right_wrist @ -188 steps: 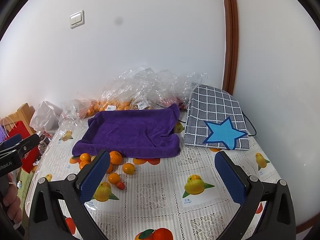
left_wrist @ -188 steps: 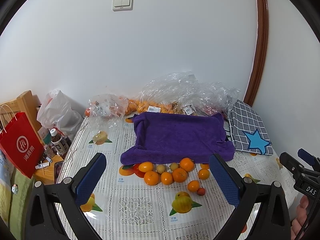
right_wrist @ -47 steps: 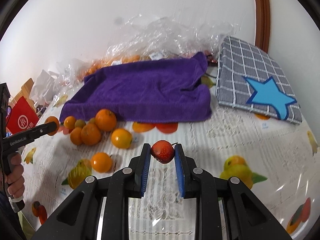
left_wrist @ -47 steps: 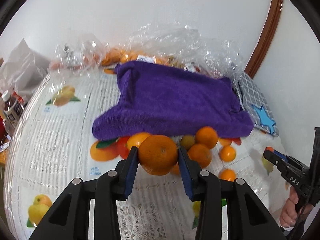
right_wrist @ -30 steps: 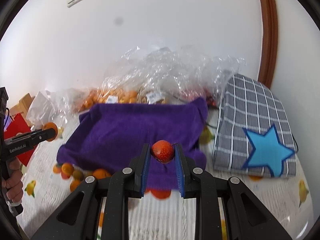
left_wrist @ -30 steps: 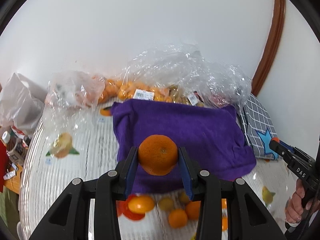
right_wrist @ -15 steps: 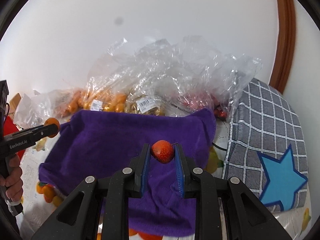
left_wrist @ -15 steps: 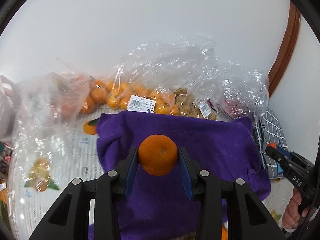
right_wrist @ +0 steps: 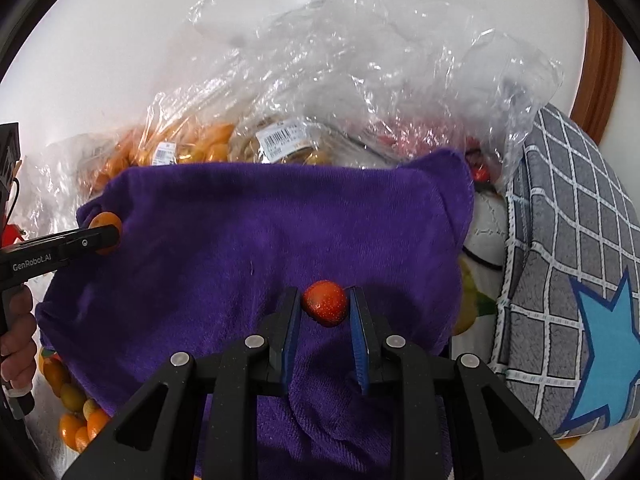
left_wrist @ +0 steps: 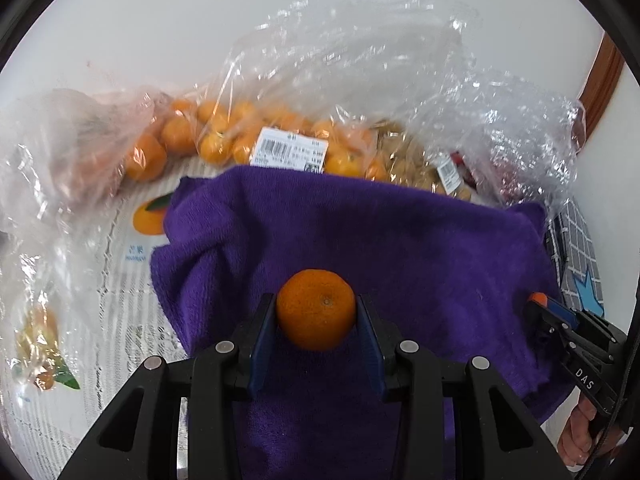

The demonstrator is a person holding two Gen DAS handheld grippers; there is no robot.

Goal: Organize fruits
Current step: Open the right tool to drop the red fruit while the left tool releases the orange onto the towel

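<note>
My left gripper [left_wrist: 316,316] is shut on an orange [left_wrist: 316,314] and hangs over the left middle of a purple towel [left_wrist: 420,240]. My right gripper [right_wrist: 324,308] is shut on a small red fruit [right_wrist: 325,303] above the towel's [right_wrist: 240,240] right half. Seen from the right wrist, the left gripper [right_wrist: 105,234] enters from the left with its orange [right_wrist: 105,222] at the tip. The right gripper [left_wrist: 538,308] shows at the right edge of the left wrist view. Loose oranges [right_wrist: 74,420] lie at the towel's front left corner.
Clear plastic bags [left_wrist: 360,80] of oranges [left_wrist: 216,136] and other fruit lie behind the towel against the white wall. A grey checked cushion with a blue star [right_wrist: 580,280] lies to the right. The tablecloth [left_wrist: 124,320] has printed fruit pictures. A person's hand [right_wrist: 16,340] holds the left gripper.
Both grippers have moved forward and down over the purple towel, each still holding its fruit. The towel and bags now look larger and closer.
</note>
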